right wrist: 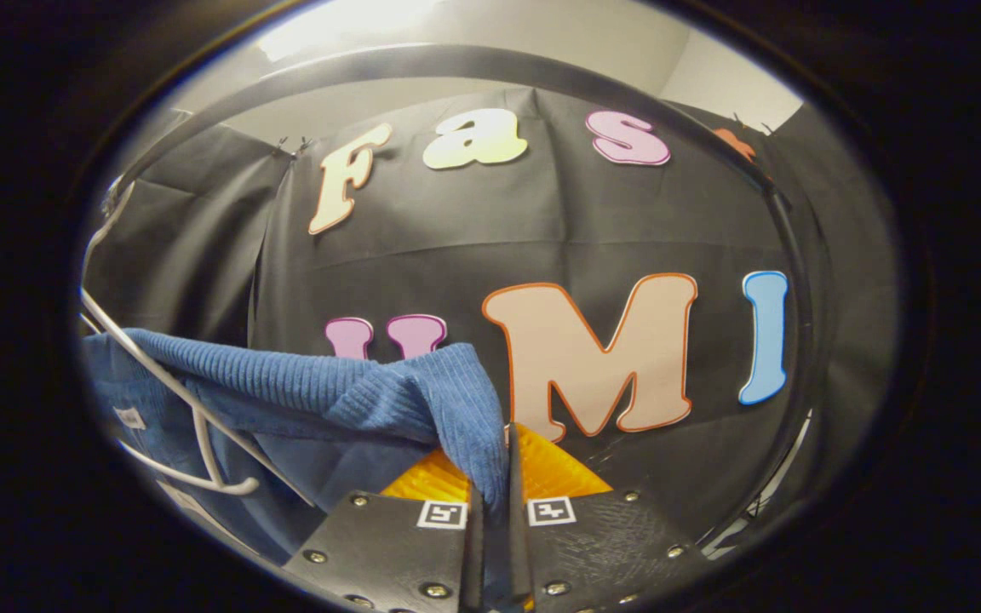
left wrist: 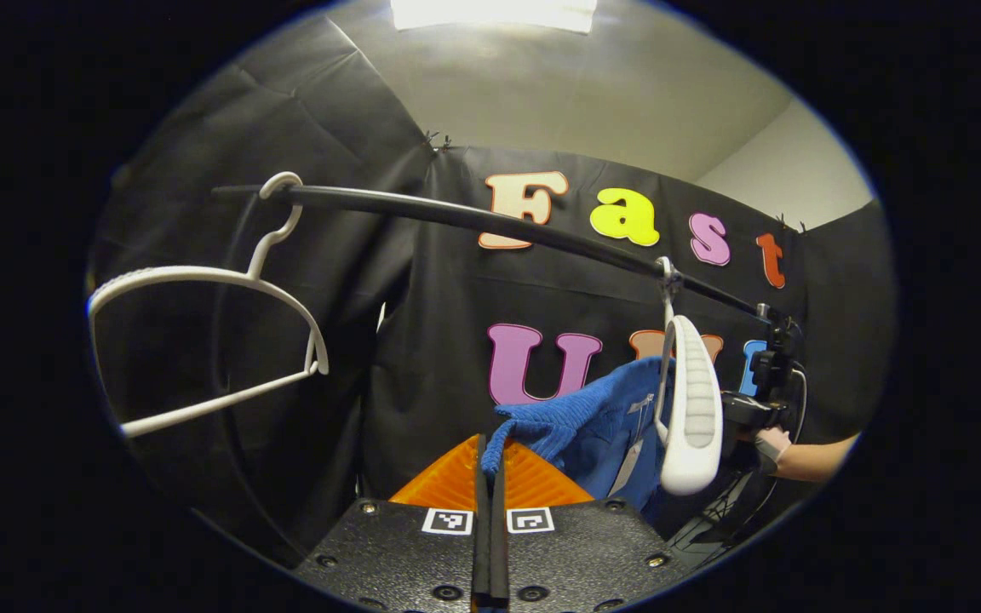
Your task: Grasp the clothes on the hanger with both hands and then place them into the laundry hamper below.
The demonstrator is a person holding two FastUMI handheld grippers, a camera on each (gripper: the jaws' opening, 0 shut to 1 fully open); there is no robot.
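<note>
Left gripper: fingers pressed together, a fold of the blue knitted garment pinched between the tips. Right gripper: likewise clamped, a corner of the same garment caught between its fingers and draping over them.

Just beyond the tips, in the left gripper view, the garment rises from the pinch toward the white hanger, seen nearly edge-on on the black rail. In the right gripper view the cloth runs leftward from the pinch and lies over thin white hanger arms. So the garment is in the air, stretched between the two grips, its middle apparently resting on the hanger.

Long axis: roughly level, from one pinch to the other, along the rail's line; top edge taut, body hanging below. Which end is collar or hem, cannot tell.

Farther off: a second white hanger, bare, hooked near the rail's other end. In the left gripper view, a person's hand with a dark tool, behind the near hanger.

Progress, as I judge it: the two-handed grasp is made. Left to do: slip the garment clear of the hanger, lower it, let go over the hamper.
</note>
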